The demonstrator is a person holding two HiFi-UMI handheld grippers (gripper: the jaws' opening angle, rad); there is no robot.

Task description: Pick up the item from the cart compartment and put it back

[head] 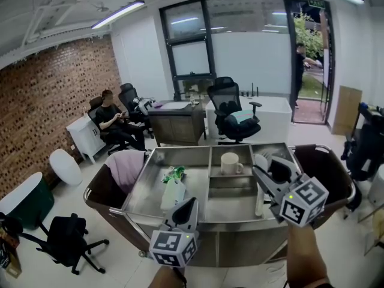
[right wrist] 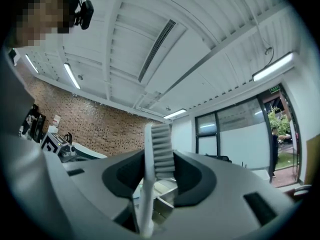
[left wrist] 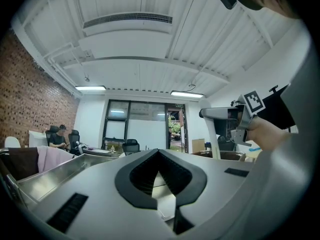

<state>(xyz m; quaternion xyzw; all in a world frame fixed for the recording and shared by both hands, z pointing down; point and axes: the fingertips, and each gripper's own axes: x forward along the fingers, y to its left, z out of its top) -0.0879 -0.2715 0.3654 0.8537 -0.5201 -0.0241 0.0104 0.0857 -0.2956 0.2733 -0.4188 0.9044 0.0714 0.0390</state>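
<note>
A long white brush (right wrist: 159, 149) with a ribbed head stands upright between my right gripper's (right wrist: 158, 176) jaws, which are shut on its handle. In the head view the right gripper (head: 265, 180) hangs over the right-hand compartment of the steel cart (head: 180, 153), and the brush handle (head: 259, 201) points down from it. My left gripper (head: 186, 209) is at the cart's near edge, level, over the left compartment. Its jaws (left wrist: 159, 156) meet at the tips with nothing between them. The left gripper view also catches the right gripper (left wrist: 234, 118) at the right, with the brush (left wrist: 216, 145) hanging below it.
A white mug (head: 230, 162) stands in the middle compartment. A green-and-white packet (head: 174, 174) and a white bottle (head: 173, 194) lie in the left one. Dark bags hang on both ends of the cart, with a pink cloth (head: 127, 167) in the left. Office chairs, desks and people are beyond.
</note>
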